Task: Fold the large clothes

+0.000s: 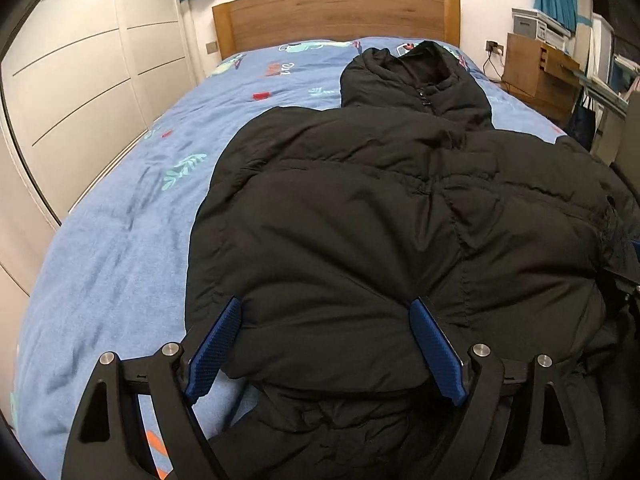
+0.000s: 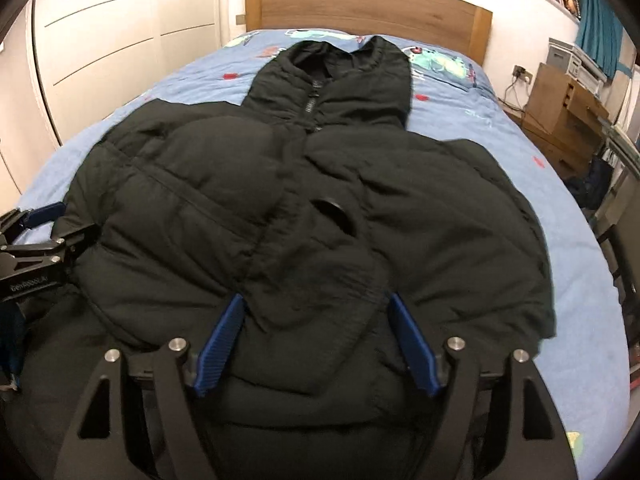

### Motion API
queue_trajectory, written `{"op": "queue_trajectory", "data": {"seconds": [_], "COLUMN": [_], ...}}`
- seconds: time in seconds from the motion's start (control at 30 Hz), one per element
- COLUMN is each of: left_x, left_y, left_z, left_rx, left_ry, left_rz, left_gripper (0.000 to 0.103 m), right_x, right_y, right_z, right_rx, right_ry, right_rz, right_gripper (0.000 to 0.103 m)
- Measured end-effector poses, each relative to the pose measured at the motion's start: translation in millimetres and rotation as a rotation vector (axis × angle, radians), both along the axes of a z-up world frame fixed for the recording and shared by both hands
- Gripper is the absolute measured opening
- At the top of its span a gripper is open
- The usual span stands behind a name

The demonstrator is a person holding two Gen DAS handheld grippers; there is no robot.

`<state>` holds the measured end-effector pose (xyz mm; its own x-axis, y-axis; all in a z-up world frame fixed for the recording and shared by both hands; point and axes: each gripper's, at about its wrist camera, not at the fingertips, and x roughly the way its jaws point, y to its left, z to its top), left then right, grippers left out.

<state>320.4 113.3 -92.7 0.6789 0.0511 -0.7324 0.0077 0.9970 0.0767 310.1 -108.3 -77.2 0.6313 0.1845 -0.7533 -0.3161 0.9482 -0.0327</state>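
A black puffer jacket (image 1: 380,216) with a hood lies front up on the blue bed (image 1: 120,240); it also shows in the right wrist view (image 2: 304,208), hood toward the headboard. My left gripper (image 1: 326,312) is open, its blue pads either side of a puffy fold at the jacket's near left part. My right gripper (image 2: 316,312) is open, its pads either side of a folded-in sleeve cuff (image 2: 320,280) near the jacket's middle. The left gripper also shows at the left edge of the right wrist view (image 2: 40,220).
A wooden headboard (image 2: 368,8) stands at the far end. White wardrobe doors (image 1: 80,80) line the left side. A wooden cabinet (image 2: 560,112) with a printer and cables stands to the right of the bed.
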Motion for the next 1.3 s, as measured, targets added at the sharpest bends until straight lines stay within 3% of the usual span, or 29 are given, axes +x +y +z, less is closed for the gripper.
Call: {"op": "queue_trajectory", "data": {"seconds": [0.33, 0.63, 1.0, 1.3], "left_x": [-11.7, -8.5, 1.5, -5.5], "left_y": [-4.7, -10.4, -14.2, -16.7], "left_z": [16.5, 27.7, 2.4, 9.2], "left_rx": [-0.009, -0.024, -0.006, 0.011], "left_ry": [0.005, -0.022, 0.028, 0.046], "left_rz": [0.001, 0.002, 0.007, 0.019], "left_gripper": [0.086, 0.088, 0.092, 0.092], "right_x": [-15.4, -19.3, 12.9, 6.4], "right_y": [-16.2, -13.4, -27.0, -41.0], "right_z": [19.0, 63.7, 4.5, 4.1], "right_rx": [-0.067, -0.012, -0.043, -0.103], "right_ry": [-0.023, -0.122, -0.012, -0.006], "right_rz": [-0.017, -0.001, -0.048, -0.069], "right_gripper": [0.074, 0.074, 0.074, 0.074]}}
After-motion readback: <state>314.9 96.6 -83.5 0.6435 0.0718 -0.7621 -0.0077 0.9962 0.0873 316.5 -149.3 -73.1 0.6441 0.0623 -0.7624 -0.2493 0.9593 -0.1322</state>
